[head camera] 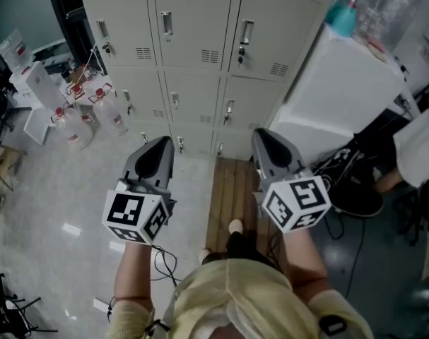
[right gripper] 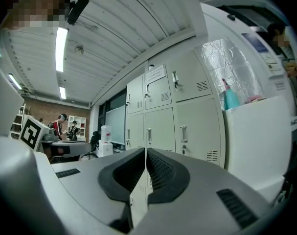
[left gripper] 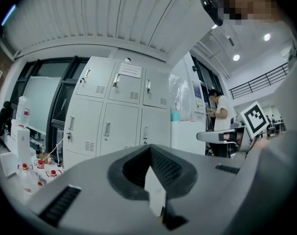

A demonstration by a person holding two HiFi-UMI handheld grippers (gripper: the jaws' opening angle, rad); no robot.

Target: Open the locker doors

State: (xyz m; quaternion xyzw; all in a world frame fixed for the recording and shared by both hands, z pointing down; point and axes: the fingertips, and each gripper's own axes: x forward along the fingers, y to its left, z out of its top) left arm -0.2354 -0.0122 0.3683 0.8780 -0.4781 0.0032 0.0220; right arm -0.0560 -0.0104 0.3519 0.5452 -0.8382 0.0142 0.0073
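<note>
Grey metal locker bank [head camera: 193,55] at back. White box-shaped cabinet [head camera: 341,97] just right of it, teal plastic bottle [head camera: 341,18] on top. Clear plastic jugs [head camera: 94,111] on pale tiled floor [head camera: 51,210], left of lockers. Brown slatted wooden board [head camera: 232,196] on floor before them.

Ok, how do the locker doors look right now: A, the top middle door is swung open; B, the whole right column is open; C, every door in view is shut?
C: in the head view the lockers show flat, closed fronts with every handle in line. The left gripper and right gripper are held short of them, jaws together and empty.
</note>
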